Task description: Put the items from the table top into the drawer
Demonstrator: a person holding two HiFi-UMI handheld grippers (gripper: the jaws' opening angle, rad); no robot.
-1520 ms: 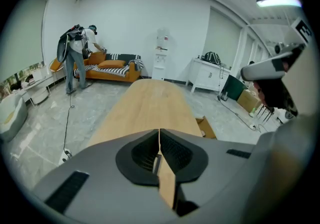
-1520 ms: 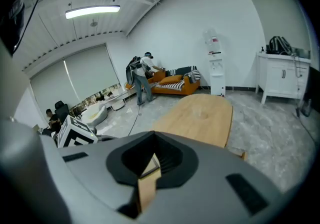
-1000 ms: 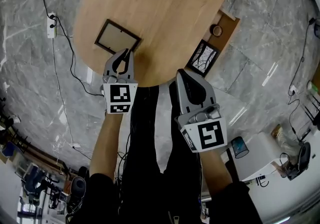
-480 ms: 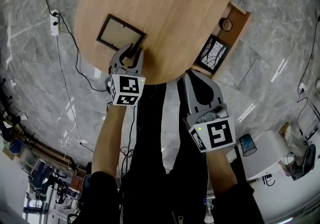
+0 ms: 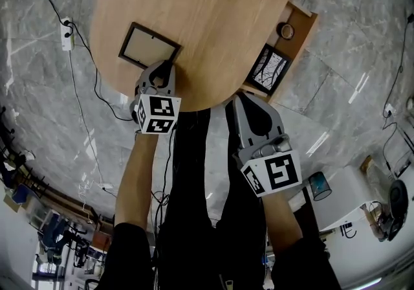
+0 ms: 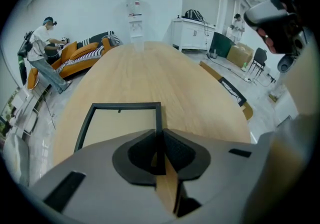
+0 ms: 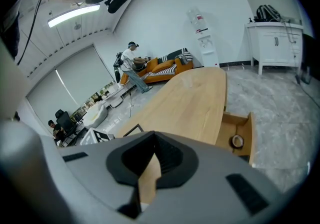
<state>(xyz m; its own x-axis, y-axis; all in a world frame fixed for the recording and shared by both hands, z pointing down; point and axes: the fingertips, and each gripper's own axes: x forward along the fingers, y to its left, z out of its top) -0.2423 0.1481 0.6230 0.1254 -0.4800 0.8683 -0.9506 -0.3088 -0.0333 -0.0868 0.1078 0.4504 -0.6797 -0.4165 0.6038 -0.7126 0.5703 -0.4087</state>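
Observation:
A dark-rimmed picture frame (image 5: 149,47) lies flat near the left end of the oval wooden table (image 5: 213,10). My left gripper (image 5: 163,72) points steeply down at its near right corner. In the left gripper view the frame's (image 6: 120,123) right rim runs between the pads, and the left gripper's (image 6: 161,135) jaws are closing on that rim. My right gripper (image 5: 249,104) hangs over the table's near edge, shut and empty; the right gripper (image 7: 152,140) has its pads meeting at the tip. The open drawer (image 5: 309,23) sticks out on the right.
In the drawer lie a roll of tape (image 5: 283,30) and a black-framed print (image 5: 266,70). The floor is grey marble, with a power strip (image 5: 66,32) and cables to the left. People, a sofa and a white cabinet (image 7: 275,43) stand far beyond the table.
The left gripper has sunk onto the frame's near right corner. Its jaws spread half a second ago and now stand narrow around the rim. The right gripper has dropped slightly.

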